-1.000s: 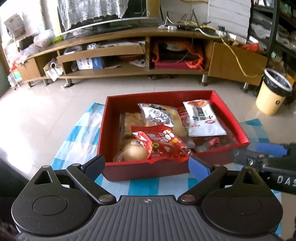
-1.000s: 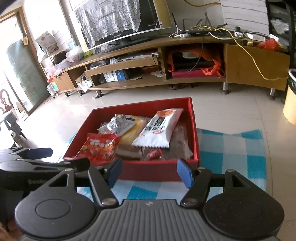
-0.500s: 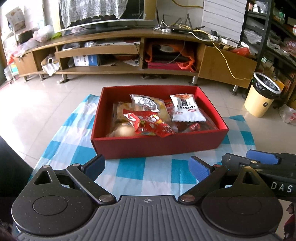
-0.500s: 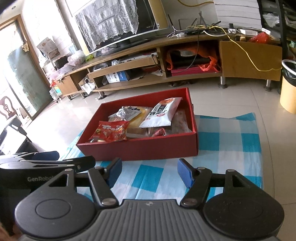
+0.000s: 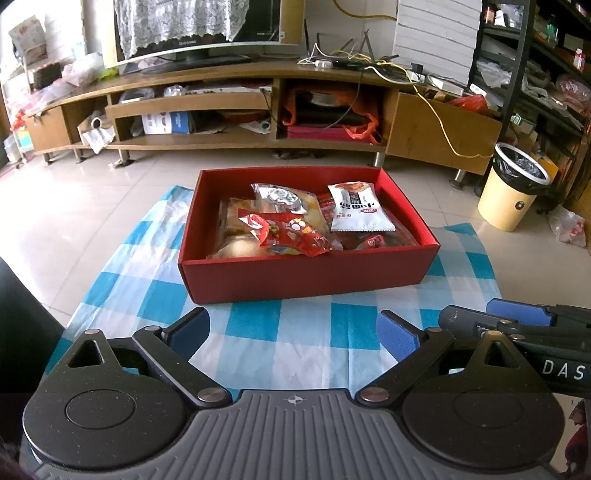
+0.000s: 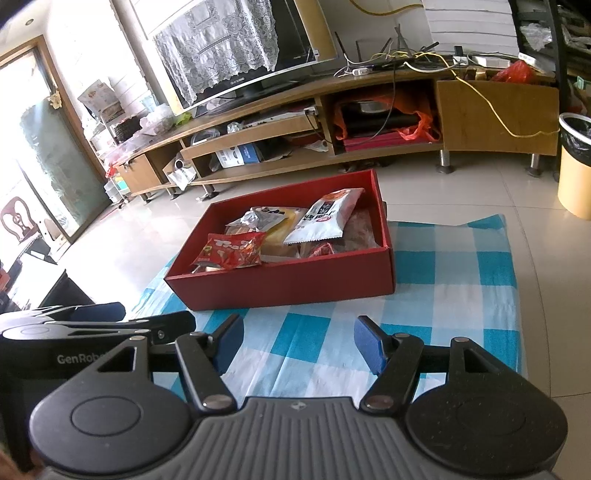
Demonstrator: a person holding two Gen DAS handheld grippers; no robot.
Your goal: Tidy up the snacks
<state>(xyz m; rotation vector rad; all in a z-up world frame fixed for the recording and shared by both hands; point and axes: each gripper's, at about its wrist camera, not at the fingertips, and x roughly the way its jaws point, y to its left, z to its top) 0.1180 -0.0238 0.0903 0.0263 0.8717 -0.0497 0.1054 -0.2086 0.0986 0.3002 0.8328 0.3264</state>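
Checked cloth (image 5: 295, 332) on tiled floor, wooden TV stand (image 5: 229, 99), yellow bin (image 5: 513, 192)

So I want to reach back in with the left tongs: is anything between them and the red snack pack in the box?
Only the red box's near wall. The left tongs hang open over bare checked cloth; the red snack pack lies on top, uncovered.

- The box (image 5: 306, 275) rested on the cloth (image 5: 280, 336), which lay on the floor (image 5: 74, 218).
- Snack packets lay inside the box: one packet (image 5: 288, 236) toward the near left, another packet (image 5: 356, 212) toward the far right.
- The TV stand (image 5: 236, 99) stood behind the box, with the television (image 5: 199, 26) on it.
- The bin (image 5: 511, 186) stood right of the box, beside the stand.
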